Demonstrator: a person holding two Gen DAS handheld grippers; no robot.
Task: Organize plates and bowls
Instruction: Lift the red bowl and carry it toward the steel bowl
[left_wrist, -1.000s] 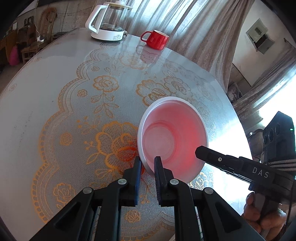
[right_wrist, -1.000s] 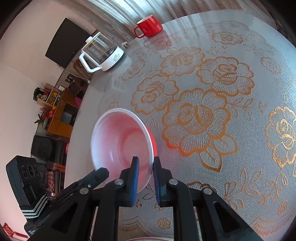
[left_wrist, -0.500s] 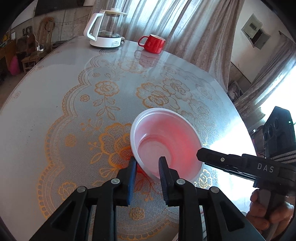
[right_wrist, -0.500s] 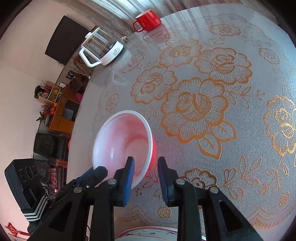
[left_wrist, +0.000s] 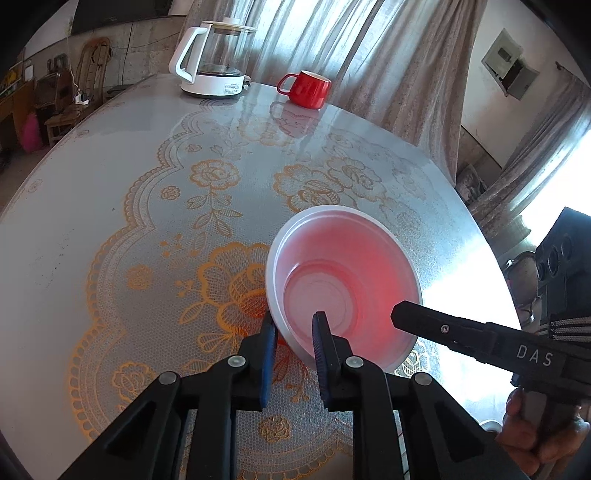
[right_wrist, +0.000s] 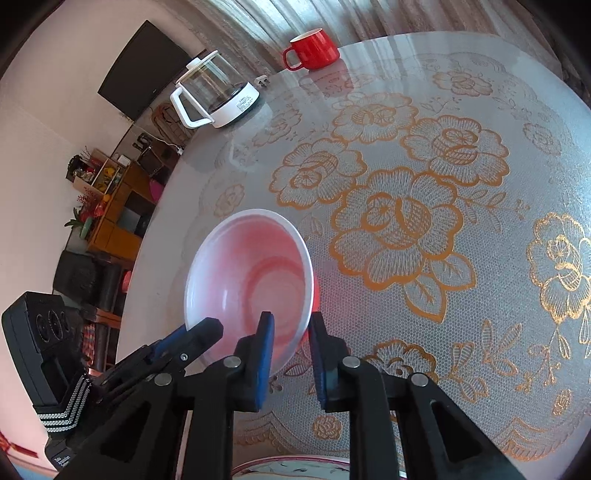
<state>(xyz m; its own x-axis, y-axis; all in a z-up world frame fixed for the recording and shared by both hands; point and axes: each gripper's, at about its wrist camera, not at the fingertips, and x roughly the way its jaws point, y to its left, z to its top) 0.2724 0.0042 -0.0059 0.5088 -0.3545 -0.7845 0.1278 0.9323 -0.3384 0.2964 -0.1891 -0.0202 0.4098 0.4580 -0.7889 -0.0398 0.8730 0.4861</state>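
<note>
Your left tongs (left_wrist: 293, 325) and right tongs (right_wrist: 290, 325) both straddle the bowl (left_wrist: 341, 284) rim, parted. The bowl seems to rest on the table (left_wrist: 110, 206).

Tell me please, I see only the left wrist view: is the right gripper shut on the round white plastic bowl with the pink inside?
Observer: No. The right gripper is open. Its fingers straddle the rim of the round white plastic bowl, one inside and one outside.
Operator: Is another dish near it?
Observer: Yes. Part of a white plate with a pink edge shows at the bottom of the right wrist view, below the right gripper.
</note>
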